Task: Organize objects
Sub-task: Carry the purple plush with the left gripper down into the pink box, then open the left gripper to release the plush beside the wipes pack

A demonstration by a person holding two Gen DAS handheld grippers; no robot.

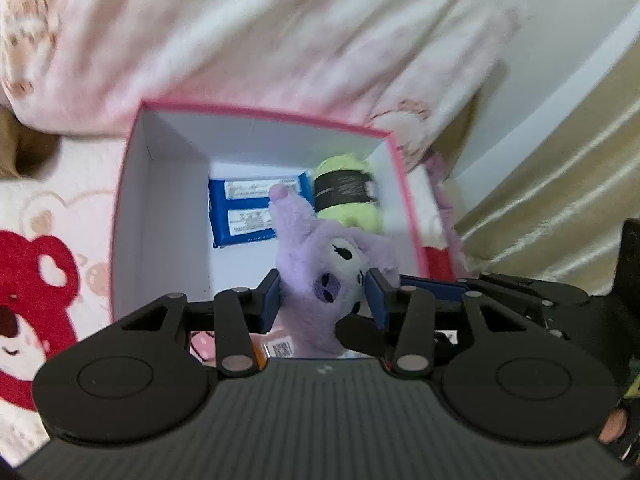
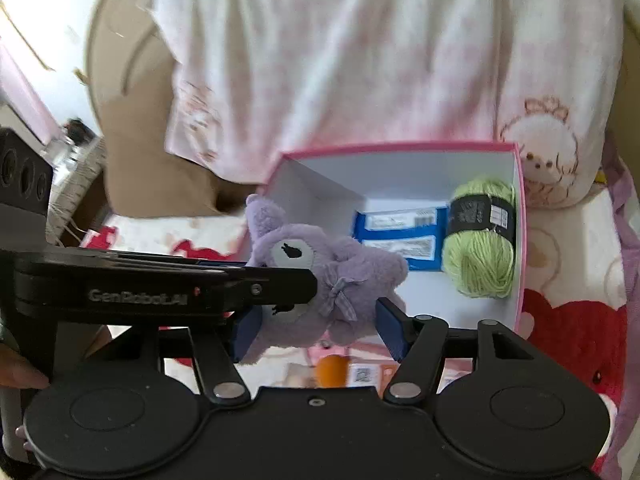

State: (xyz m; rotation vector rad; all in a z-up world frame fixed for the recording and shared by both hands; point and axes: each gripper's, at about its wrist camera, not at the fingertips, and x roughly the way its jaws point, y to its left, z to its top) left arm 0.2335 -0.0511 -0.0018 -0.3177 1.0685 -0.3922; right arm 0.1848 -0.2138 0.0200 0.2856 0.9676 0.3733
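Observation:
A purple plush toy is held over the near edge of a pink-rimmed white box. My left gripper is shut on the plush. In the right wrist view the plush sits between my right gripper's blue pads, which press its lower part, and the left gripper reaches in from the left. Inside the box lie a blue packet and a green yarn ball; both also show in the left wrist view, the packet and the yarn.
The box stands on a bedspread with a red bear print. A pink-white quilt is bunched behind the box. An orange object and small packets lie under the grippers. A gold curtain hangs at the right.

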